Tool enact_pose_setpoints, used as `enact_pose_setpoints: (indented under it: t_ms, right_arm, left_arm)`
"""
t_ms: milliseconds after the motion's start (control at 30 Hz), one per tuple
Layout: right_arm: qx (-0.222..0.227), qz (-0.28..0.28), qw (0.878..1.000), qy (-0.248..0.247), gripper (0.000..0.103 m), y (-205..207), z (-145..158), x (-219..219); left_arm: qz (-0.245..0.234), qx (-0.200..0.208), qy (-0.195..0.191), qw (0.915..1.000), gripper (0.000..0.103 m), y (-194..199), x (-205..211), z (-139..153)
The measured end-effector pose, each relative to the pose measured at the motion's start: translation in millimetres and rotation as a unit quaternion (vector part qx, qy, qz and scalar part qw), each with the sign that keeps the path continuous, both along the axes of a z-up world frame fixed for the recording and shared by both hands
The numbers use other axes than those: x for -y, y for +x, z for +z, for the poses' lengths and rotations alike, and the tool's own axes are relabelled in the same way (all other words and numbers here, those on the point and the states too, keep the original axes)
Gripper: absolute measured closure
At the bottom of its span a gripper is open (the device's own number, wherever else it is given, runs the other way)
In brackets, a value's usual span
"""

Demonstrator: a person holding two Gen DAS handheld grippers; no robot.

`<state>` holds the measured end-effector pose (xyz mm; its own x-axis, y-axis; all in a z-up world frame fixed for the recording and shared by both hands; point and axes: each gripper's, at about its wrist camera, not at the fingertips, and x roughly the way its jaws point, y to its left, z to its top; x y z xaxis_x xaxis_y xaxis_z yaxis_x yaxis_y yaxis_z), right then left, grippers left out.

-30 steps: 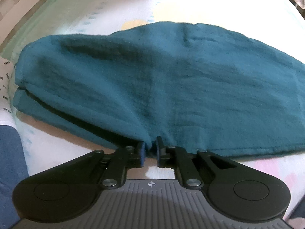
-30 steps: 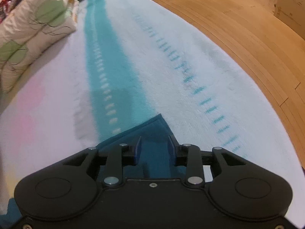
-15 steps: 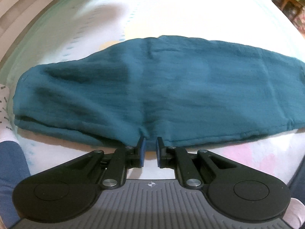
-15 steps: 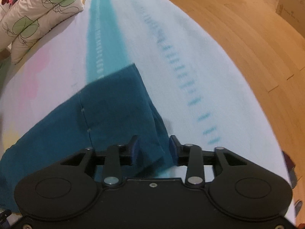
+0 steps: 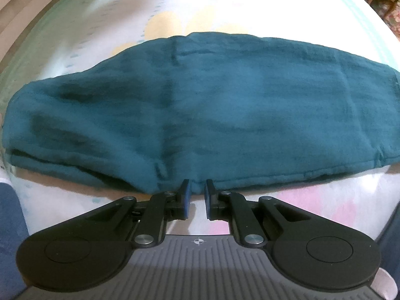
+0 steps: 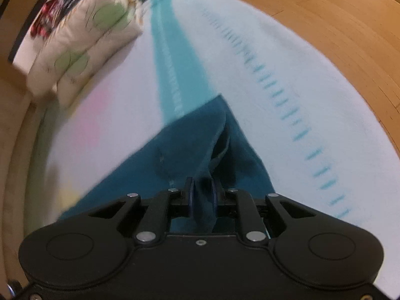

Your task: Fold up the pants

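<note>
Pants (image 5: 200,105), teal and folded lengthwise into one long band, lie flat across a bed covered by a pale sheet (image 5: 225,5) with faint pink and yellow patches. At the far left of the left wrist view the layered edges of the fabric stack one over another, and a seam runs down to the near edge at the middle. The left hand-held gripper (image 5: 197,190) sits right at that near edge, its jaws a narrow gap apart with bare sheet showing between them; the blue pads (image 5: 185,197) hold nothing. In the right wrist view, quilted leaf-print pillows (image 6: 82,40) rest at the upper left of the bed, beside a turquoise stripe (image 6: 172,57) in the sheet. The right hand-held gripper (image 6: 203,195) is clamped onto a bunched fold of the pants (image 6: 190,145), which rises into its jaws from the corner lying on the sheet. Wooden floor (image 6: 337,12) shows to the right.
</note>
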<state>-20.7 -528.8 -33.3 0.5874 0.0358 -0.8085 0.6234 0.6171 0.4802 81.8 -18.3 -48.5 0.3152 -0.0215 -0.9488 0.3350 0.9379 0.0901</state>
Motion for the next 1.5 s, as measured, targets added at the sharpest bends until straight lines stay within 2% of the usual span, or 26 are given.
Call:
enact_pose_setpoints:
  t_ms: [100, 133, 167, 300, 400, 500, 567, 633, 667, 700, 733, 833, 967, 1033, 1133, 1200, 1400, 1500]
  right_arm:
    - [-0.089, -0.016, 0.993, -0.071, 0.072, 7, -4, -1]
    - [-0.111, -0.017, 0.99, -0.088, 0.071, 9, -5, -2]
    - [-0.113, -0.018, 0.989, -0.094, 0.071, 8, -5, -4]
    - [-0.091, -0.01, 0.992, -0.085, 0.071, 10, 5, -16]
    - [-0.072, 0.016, 0.992, -0.1, 0.071, 24, 20, -36]
    - [-0.048, 0.051, 0.993, -0.095, 0.071, 45, 33, -60]
    - [-0.031, 0.087, 0.992, -0.09, 0.071, 64, 41, -84]
    - [-0.017, 0.128, 0.987, -0.091, 0.067, 84, 46, -112]
    - [-0.009, 0.149, 0.985, -0.091, 0.061, 94, 48, -127]
    - [-0.001, 0.171, 0.981, -0.091, 0.059, 104, 50, -143]
    - [0.007, 0.193, 0.977, -0.09, 0.058, 115, 51, -159]
    - [0.02, 0.25, 0.965, -0.079, 0.058, 150, 49, -206]
    - [0.039, 0.3, 0.951, -0.066, 0.058, 196, 36, -265]
    - [0.05, 0.326, 0.941, -0.074, 0.058, 220, 28, -298]
    - [0.059, 0.367, 0.925, -0.079, 0.051, 254, 14, -338]
    - [0.065, 0.397, 0.911, -0.087, 0.051, 278, 5, -365]
    - [0.069, 0.459, 0.878, -0.118, 0.051, 329, -28, -405]
    - [0.063, 0.476, 0.871, -0.104, 0.05, 341, -43, -417]
  left_arm:
    - [-0.002, 0.003, -0.004, 1.0, 0.092, 3, 1, 0]
    - [-0.001, 0.004, -0.007, 1.0, 0.092, 5, -1, 1]
    - [0.001, 0.004, -0.009, 1.0, 0.092, 7, -3, 2]
    - [0.016, 0.011, -0.004, 0.9998, 0.092, 20, -17, 3]
    - [0.037, 0.021, 0.002, 0.9991, 0.092, 38, -34, 4]
    - [0.074, 0.026, 0.011, 0.9969, 0.092, 63, -57, 1]
    - [0.101, 0.02, 0.002, 0.9947, 0.092, 78, -75, -4]
    - [0.126, 0.009, 0.002, 0.992, 0.092, 88, -91, -12]
    - [0.135, 0.004, 0.006, 0.9908, 0.092, 90, -98, -18]
    - [0.143, -0.005, 0.012, 0.9897, 0.092, 91, -104, -25]
    - [0.147, -0.014, 0.016, 0.9889, 0.091, 90, -110, -31]
    - [0.132, -0.004, 0.008, 0.9912, 0.091, 78, -115, -32]
    - [0.117, -0.016, 0.008, 0.993, 0.091, 61, -116, -32]
    - [0.107, -0.011, 0.007, 0.9942, 0.091, 54, -117, -32]
    - [0.106, -0.015, -0.001, 0.9943, 0.091, 55, -122, -31]
    - [0.112, -0.021, -0.007, 0.9935, 0.091, 57, -125, -30]
    - [0.108, -0.016, -0.01, 0.994, 0.091, 57, -128, -32]
    - [0.113, -0.01, 0.0, 0.9935, 0.091, 49, -121, -30]
